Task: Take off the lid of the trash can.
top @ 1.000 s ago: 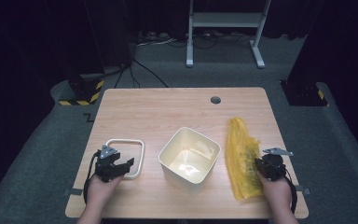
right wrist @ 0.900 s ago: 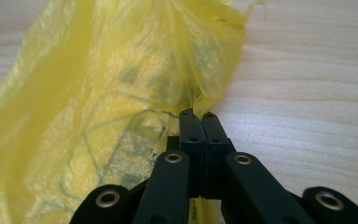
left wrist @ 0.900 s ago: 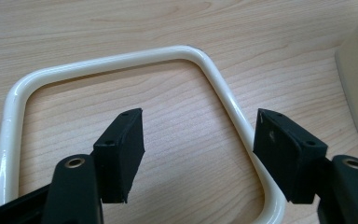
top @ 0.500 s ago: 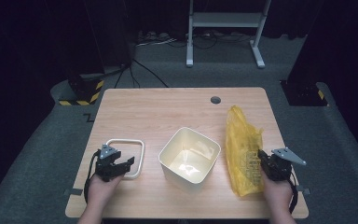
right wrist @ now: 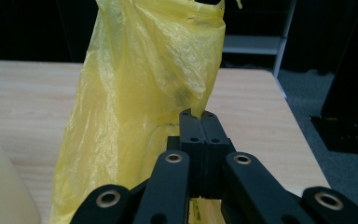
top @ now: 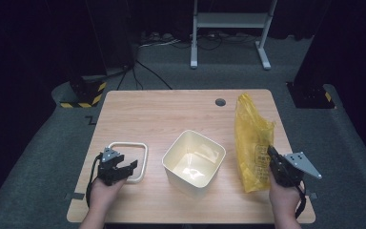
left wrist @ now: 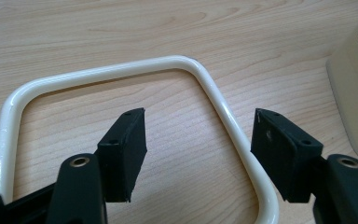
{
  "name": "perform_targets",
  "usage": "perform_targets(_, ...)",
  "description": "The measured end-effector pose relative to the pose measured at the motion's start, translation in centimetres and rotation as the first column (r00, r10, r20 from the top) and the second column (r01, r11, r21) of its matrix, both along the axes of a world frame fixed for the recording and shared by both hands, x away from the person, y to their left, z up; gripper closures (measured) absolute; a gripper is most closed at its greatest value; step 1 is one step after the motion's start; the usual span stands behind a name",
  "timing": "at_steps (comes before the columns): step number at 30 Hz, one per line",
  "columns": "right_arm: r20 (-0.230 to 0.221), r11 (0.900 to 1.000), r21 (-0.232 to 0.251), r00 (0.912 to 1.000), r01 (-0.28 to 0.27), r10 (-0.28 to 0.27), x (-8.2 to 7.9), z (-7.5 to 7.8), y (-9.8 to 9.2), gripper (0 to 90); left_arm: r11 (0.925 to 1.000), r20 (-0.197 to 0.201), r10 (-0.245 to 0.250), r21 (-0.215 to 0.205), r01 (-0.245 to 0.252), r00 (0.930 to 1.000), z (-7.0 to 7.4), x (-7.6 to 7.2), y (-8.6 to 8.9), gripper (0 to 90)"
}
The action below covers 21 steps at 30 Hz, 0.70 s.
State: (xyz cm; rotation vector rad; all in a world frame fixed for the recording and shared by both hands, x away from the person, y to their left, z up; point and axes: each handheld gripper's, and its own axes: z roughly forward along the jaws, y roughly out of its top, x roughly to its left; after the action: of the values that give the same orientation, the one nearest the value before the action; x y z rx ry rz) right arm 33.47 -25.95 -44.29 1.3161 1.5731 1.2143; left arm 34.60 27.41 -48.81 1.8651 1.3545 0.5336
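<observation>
1. The right gripper (top: 272,153) has its fingers (right wrist: 200,135) pressed flat together on a fold of the yellow plastic bag (top: 252,138), near the right edge of the counter (top: 171,114).
2. The bag hangs bunched and crinkled from that pinch. Its upper part stands tall above the fingers, and its lower end sags down toward the wood by the front edge.
3. In the right gripper view the bag (right wrist: 154,84) rises straight ahead of the closed fingers, thin enough that light shows through it, with a faint dark smudge on one fold.
4. The grey three-cornered plate on the right gripper tilts out toward the counter's right side, and the person's hand grips the tool from below.
5. The left gripper (top: 124,167) sits low at the front left, its fingers (left wrist: 126,149) standing well apart and pinching nothing.
6. Those fingers straddle one side of a cream square ring (top: 129,160) that lies flat on the counter. In the left gripper view one finger is inside the ring (left wrist: 121,70) and the other is outside it, with the bar passing between them. I cannot tell whether either pad touches the bar.
7. A cream square bin (top: 194,160) stands upright between ring and bag, open at the top. It is just beside the ring and near the bag, touching neither.
</observation>
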Motion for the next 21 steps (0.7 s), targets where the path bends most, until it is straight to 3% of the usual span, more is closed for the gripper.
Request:
perform_targets(1,0.034,1.0,0.011,0.9994,0.004,-0.005,-0.3,0.6,0.0,90.0,1.0,-0.001,-0.002,0.002,0.002,1.0,0.0,0.0,0.0,36.0)
perform_targets(9,0.1,0.999,0.032,0.9948,0.017,-0.02,-0.9,2.2,0.0,90.0,0.9999,0.051,-0.014,-0.002,0.014,0.9986,-0.2,-0.3,0.1,33.2)
perform_targets(11,0.104,0.999,0.032,0.9943,0.017,-0.02,-0.9,2.4,0.1,90.0,0.9997,0.048,-0.024,-0.003,0.024,0.9985,-0.4,-0.3,0.1,32.4)
perform_targets(14,0.117,0.999,0.04,0.9928,0.02,-0.025,-0.8,2.9,0.3,90.0,0.9988,0.043,-0.04,0.028,0.039,0.9983,-0.8,-0.3,-0.2,28.8)
perform_targets(21,0.193,0.999,0.046,0.9807,0.021,-0.03,-0.8,4.3,1.8,90.0,0.998,0.057,-0.052,0.038,0.05,0.997,-1.0,-0.1,-0.6,24.5)
